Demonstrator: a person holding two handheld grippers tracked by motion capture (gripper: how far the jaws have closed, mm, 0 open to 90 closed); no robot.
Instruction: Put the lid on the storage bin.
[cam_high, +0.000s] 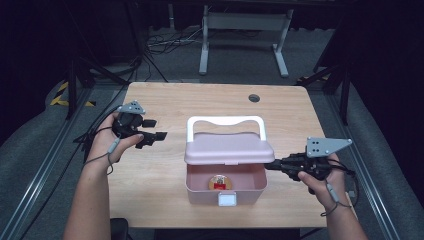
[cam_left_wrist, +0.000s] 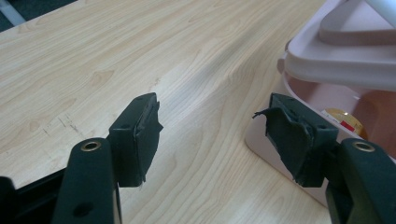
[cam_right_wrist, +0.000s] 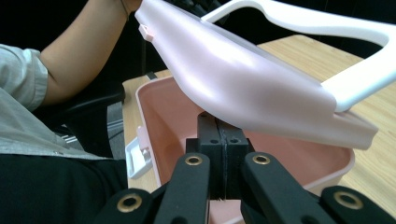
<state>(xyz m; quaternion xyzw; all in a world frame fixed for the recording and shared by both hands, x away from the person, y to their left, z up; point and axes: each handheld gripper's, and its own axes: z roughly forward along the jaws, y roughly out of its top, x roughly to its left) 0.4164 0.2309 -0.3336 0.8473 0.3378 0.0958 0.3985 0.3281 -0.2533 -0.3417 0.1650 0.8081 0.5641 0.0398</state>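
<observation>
1. Left gripper (cam_high: 150, 131), left of centre in the high view, hangs over bare table (cam_high: 165, 100) – jaws spread wide, grasping nothing, well apart from the box (cam_high: 225, 192).
2. The box sits at centre, lid (cam_high: 229, 148) tilted half up, a round item (cam_high: 219, 182) inside.
3. Right gripper (cam_high: 272, 165), at the right, has its jaws pressed together, tips under the lid's edge – whether they pinch anything I cannot tell.
4. Judgement: lift slowly, tips kept under the rim, so the lid doesn't slip.
</observation>
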